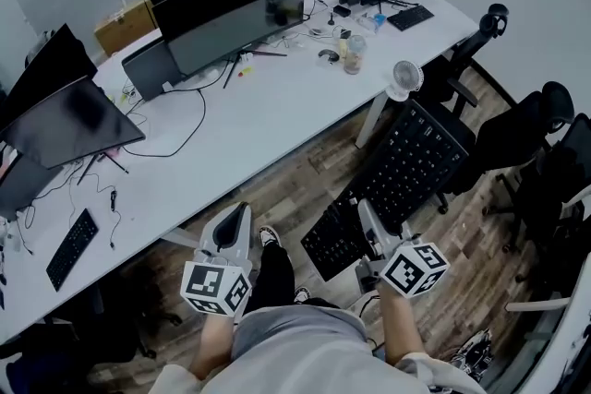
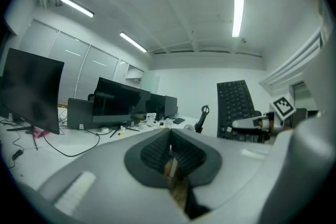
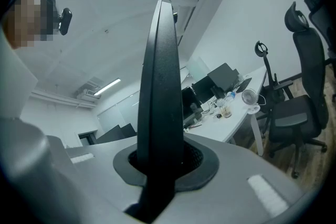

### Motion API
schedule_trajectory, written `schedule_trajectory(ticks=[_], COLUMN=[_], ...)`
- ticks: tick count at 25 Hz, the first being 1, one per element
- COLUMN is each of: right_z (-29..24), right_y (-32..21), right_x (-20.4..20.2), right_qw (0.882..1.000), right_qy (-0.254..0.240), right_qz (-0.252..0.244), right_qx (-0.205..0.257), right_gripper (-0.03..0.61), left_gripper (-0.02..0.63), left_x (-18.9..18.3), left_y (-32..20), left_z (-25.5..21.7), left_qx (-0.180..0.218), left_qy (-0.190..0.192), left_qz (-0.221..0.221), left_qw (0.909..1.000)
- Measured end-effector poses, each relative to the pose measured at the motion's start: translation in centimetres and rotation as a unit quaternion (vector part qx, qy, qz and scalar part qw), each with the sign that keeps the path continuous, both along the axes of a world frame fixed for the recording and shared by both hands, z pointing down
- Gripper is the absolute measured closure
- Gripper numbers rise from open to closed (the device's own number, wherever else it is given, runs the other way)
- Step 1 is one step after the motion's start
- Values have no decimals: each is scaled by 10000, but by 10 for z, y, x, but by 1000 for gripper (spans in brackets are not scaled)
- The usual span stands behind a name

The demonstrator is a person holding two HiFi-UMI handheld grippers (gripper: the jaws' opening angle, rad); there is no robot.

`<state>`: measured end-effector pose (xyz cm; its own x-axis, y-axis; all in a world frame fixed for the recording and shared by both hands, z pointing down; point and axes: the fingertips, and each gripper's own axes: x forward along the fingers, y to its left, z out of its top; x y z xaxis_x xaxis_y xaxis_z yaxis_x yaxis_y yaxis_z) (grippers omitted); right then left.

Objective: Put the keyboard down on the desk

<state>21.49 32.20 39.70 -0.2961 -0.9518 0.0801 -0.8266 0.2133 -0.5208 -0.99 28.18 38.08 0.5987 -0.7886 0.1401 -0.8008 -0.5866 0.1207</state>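
The person holds a gripper in each hand. The right gripper (image 1: 365,215) pinches the flat black keyboard (image 1: 406,166) by its near end. In the right gripper view the black keyboard (image 3: 160,86) stands on its edge between the two jaws, and both pads press on it. The keyboard is up in the air, not on the long white desk (image 1: 240,143). It hangs over the brown wooden floor (image 1: 309,166), just off the desk's right end and near a black office chair (image 1: 517,134). A small round white fan (image 1: 404,78) sits on the desk corner close to the keyboard's far end.

The left gripper (image 1: 238,217) holds nothing. Its jaws are pressed together, as the left gripper view (image 2: 169,147) shows. It points toward the desk, where a big black curved monitor (image 1: 231,14) stands.
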Motion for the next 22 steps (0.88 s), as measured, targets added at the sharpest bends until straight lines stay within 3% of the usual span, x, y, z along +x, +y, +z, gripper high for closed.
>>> schedule_trajectory(ticks=[10, 16, 22], right_z=[0, -5, -8], right_y=[-77, -161, -167], right_x=[-6, -14, -17], right_qw=[10000, 9998, 9999], right_qy=[-14, 6, -50], right_qz=[-60, -53, -94], right_qx=[-22, -171, -99], right_gripper=[508, 509, 509], left_gripper=[614, 614, 614], left_x=[-5, -11, -12], left_y=[-74, -160, -163], left_z=[3, -3, -10], left_qx=[-39, -139, -10], left_qy=[72, 116, 101], left_qz=[-42, -4, 13], left_qw=[10000, 9998, 9999])
